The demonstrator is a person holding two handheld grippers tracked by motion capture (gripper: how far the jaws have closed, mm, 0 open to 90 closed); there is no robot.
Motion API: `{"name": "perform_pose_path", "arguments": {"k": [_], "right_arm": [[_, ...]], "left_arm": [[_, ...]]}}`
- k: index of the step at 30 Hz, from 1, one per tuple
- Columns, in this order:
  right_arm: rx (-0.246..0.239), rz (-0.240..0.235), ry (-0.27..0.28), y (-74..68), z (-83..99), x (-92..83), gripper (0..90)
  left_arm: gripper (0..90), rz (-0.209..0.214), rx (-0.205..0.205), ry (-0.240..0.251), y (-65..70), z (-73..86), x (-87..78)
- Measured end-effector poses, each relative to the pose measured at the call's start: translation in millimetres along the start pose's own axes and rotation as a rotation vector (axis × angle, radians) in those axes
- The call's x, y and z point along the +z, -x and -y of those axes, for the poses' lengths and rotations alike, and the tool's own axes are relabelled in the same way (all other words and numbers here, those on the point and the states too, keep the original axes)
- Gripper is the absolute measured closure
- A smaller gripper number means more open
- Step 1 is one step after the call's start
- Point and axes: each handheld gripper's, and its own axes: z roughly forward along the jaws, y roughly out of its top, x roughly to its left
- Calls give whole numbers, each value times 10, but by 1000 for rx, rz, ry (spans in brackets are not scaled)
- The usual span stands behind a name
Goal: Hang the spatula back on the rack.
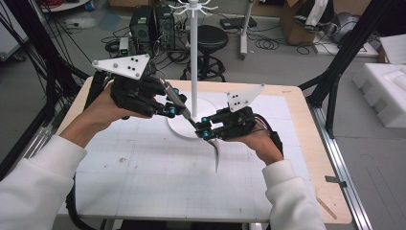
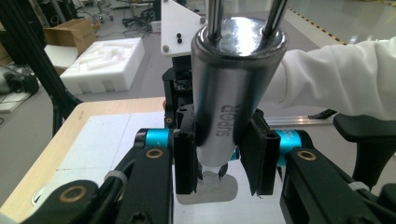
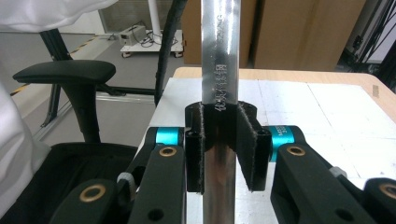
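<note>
Both sleeved forearms angle inward; left tool (image 1: 187, 115) grips steel handle (image 2: 233, 93), right tool (image 1: 205, 128) its blade (image 3: 219, 70).

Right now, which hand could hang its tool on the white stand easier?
Probably left: the left gripper clamps its steel SUPOR handle beside the stand's pole, higher than the right gripper.

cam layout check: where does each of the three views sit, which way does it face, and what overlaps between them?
High view: above the person's side, looking forward and down on the table; both sleeves, left gripper and right gripper show.
Left gripper view: on the left gripper, looking along its jaws at the steel handle they clamp; a white sleeve beyond.
Right gripper view: on the right gripper, looking along its jaws at the flat steel strip they clamp.
Shared: table and a steel utensil.
</note>
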Motion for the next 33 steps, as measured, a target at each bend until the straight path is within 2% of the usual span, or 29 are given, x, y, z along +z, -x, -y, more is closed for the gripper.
{"name": "perform_pose_path", "arguments": {"k": [7, 11, 15, 26, 28, 31, 32, 33], "right_arm": [[7, -5, 1, -3, -7, 21, 745], [8, 3, 11, -6, -13, 30, 740], [6, 6, 8, -13, -19, 51, 733], [20, 4, 14, -19, -23, 91, 720], [14, 23, 17, -15, -26, 84, 708], [17, 26, 18, -13, -24, 68, 734], [27, 6, 18, -16, -26, 66, 806], [12, 12, 17, -17, -34, 58, 825]], "left_arm": [[681, -15, -14, -1, 21, -20, -6], [682, -24, -9, 6, 32, -33, -10], [683, -23, 17, 6, 58, -46, 11], [686, -38, 4, 12, 75, -85, 56], [688, -36, 2, 20, 71, -91, 57], [692, -39, -4, -1, 72, -92, 66], [692, -37, -2, -12, 70, -88, 71], [692, -36, -2, -21, 70, -85, 76]]}}
